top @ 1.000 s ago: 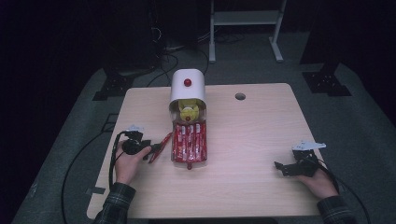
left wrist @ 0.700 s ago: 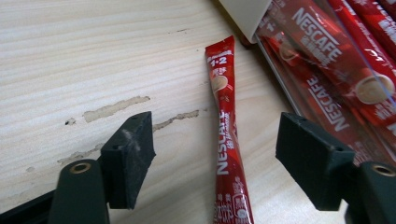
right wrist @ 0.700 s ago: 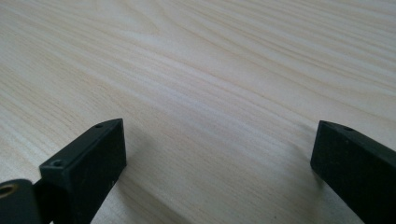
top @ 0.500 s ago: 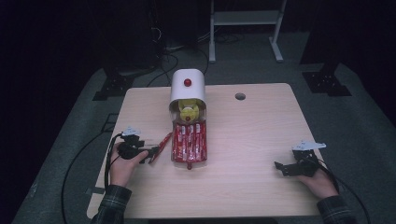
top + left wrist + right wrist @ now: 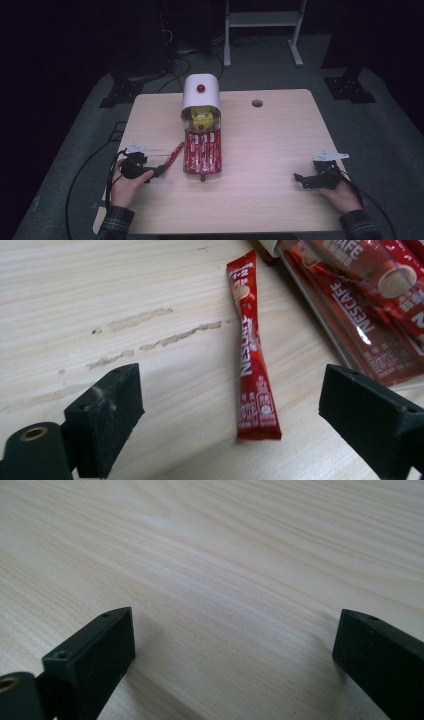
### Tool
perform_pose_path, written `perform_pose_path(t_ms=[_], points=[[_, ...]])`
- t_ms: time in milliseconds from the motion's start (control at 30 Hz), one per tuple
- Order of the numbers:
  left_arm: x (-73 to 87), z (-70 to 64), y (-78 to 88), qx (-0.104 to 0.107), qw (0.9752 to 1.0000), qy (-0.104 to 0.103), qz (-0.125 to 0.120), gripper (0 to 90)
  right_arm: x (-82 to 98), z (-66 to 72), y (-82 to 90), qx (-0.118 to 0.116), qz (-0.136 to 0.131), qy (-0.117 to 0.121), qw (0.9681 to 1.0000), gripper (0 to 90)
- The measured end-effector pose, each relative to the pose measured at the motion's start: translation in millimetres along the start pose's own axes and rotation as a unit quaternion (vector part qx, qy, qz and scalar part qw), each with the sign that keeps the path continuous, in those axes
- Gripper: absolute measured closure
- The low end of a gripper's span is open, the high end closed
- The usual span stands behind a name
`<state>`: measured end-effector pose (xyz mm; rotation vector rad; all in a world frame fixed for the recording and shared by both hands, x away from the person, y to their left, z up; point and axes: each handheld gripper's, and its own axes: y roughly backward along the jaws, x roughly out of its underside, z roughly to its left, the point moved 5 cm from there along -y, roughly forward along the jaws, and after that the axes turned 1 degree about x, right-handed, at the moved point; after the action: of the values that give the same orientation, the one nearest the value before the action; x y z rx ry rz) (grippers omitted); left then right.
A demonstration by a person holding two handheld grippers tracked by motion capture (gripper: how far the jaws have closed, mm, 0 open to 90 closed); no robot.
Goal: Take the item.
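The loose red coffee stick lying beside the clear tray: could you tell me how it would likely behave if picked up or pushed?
The red coffee stick is a thin, slightly twisted foil sachet, so it probably flexes and sags when lifted by one end. It looks light and would likely slide on the wooden table rather than roll. Its glossy wrapper may slip between the open left claw.

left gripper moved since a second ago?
Yes. The left gripper, jaws just opened, backed toward the table's left edge, away from the clear tray; red coffee stick sachet lies free.
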<state>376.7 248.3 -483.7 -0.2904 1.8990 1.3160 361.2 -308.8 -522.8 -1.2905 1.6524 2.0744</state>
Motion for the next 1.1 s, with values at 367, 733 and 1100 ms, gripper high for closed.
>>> perform_pose_path(t_ms=[367,733,1100], points=[[19.2,-2.6,1.8,-0.015,0.9993,-0.015,0.032,9.6,0.0,0.0,0.0,0.0,0.0,0.0,1.0,2.6],[35.5,-2.2,1.9,-0.024,0.9975,-0.034,0.058,9.5,-0.1,0.1,0.0,0.0,0.0,-0.001,1.0,2.6],[43.2,-1.6,1.5,-0.032,0.9956,-0.076,0.045,3.9,0.0,0.1,0.0,0.0,0.0,0.0,1.0,2.6]])
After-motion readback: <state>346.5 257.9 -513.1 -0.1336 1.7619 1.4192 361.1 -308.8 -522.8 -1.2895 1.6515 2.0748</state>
